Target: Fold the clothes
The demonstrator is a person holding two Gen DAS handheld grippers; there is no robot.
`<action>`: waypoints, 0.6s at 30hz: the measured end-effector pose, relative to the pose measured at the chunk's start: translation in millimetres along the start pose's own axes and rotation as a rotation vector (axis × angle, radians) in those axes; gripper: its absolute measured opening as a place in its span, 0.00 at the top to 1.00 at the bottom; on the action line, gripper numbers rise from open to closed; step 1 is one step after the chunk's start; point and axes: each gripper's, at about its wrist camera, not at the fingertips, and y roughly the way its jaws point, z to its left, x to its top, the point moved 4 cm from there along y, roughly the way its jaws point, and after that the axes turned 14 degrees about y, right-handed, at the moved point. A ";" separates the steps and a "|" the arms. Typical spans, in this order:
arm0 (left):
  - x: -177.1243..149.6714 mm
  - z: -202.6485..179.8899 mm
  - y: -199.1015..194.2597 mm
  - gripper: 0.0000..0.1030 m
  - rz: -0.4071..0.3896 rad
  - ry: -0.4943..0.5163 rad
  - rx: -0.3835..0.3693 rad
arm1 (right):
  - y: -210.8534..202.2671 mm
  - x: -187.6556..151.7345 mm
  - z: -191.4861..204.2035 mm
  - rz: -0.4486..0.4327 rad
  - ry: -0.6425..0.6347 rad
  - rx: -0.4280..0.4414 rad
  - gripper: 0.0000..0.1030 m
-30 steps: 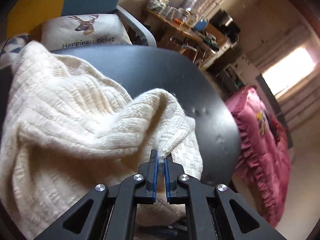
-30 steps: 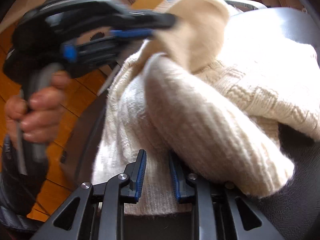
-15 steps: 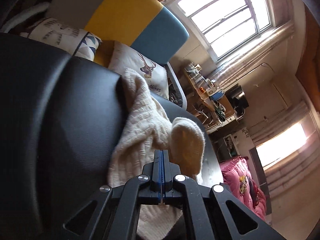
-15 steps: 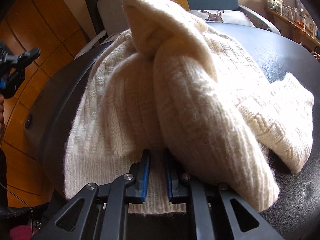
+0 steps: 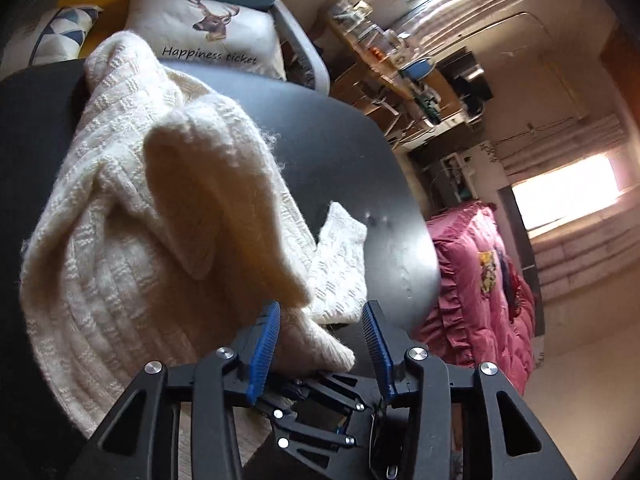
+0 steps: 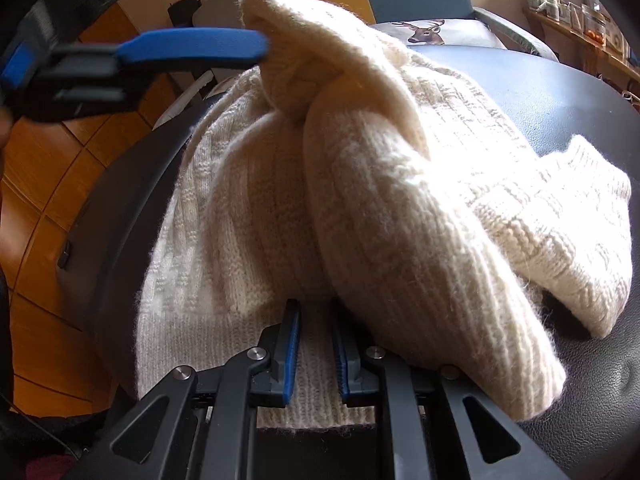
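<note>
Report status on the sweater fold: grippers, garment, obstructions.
Left gripper opening, sleeve end between the jaws, not pinched. Right gripper clamped on the sweater hem. Sweater bunched on the black table. Nothing in the way.

One sweater [image 5: 132, 216] is seen on one black seat [image 5: 344, 160]. Two cushions are counted behind it, a deer one [image 5: 208, 36] and a triangle-patterned one [image 5: 52, 36]. One pink quilt [image 5: 484, 280] and two grippers, left [image 5: 324, 320] and right [image 6: 316, 344], are also counted.
</note>
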 end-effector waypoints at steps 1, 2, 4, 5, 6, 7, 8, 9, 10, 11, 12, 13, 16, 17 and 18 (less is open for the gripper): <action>5.3 3.1 7.8 0.57 0.018 -0.027 0.031 | -2.2 -1.0 -0.9 -0.002 0.003 0.006 0.85; 8.7 8.8 15.1 0.59 0.036 -0.061 0.056 | -4.5 -2.1 -1.7 -0.005 0.005 0.011 0.85; 13.1 16.7 23.1 0.88 0.034 -0.095 0.074 | -8.4 -4.6 -2.2 -0.012 0.002 0.016 0.85; 14.2 19.4 21.8 0.94 0.013 -0.097 0.082 | -10.5 -6.0 -1.8 -0.016 -0.004 0.014 0.85; 14.7 21.5 18.2 0.94 -0.010 -0.093 0.084 | -12.6 -7.5 -1.4 -0.020 -0.010 0.013 0.85; 14.3 22.9 11.4 0.94 -0.042 -0.090 0.085 | -14.7 -8.8 -0.9 -0.023 -0.014 0.011 0.85; 13.3 24.0 2.5 0.95 -0.079 -0.089 0.085 | -16.7 -10.2 -0.4 -0.026 -0.019 0.009 0.85; 12.1 25.5 -8.9 0.95 -0.123 -0.093 0.072 | -18.8 -11.6 0.1 -0.029 -0.023 0.007 0.85; 10.7 27.4 -21.9 0.95 -0.173 -0.101 0.050 | -21.7 -12.9 0.6 -0.031 -0.027 0.001 0.85; 10.3 30.9 -36.3 0.95 -0.219 -0.111 0.031 | -24.2 -14.4 1.8 -0.035 -0.033 -0.006 0.85; 8.2 34.8 -51.0 0.95 -0.263 -0.120 0.001 | -26.7 -15.9 3.0 -0.038 -0.040 -0.014 0.85; 3.7 39.5 -68.3 0.95 -0.314 -0.129 -0.031 | -29.4 -18.1 4.8 -0.042 -0.054 -0.023 0.85; -14.1 59.9 -116.2 0.95 -0.420 -0.155 -0.047 | -38.0 -24.1 8.6 -0.053 -0.085 -0.049 0.84; -22.4 69.8 -129.7 0.95 -0.439 -0.163 -0.040 | -40.5 -25.6 9.3 -0.053 -0.087 -0.052 0.84; -30.8 79.7 -143.3 0.95 -0.458 -0.171 -0.033 | -43.0 -27.1 9.9 -0.053 -0.089 -0.056 0.83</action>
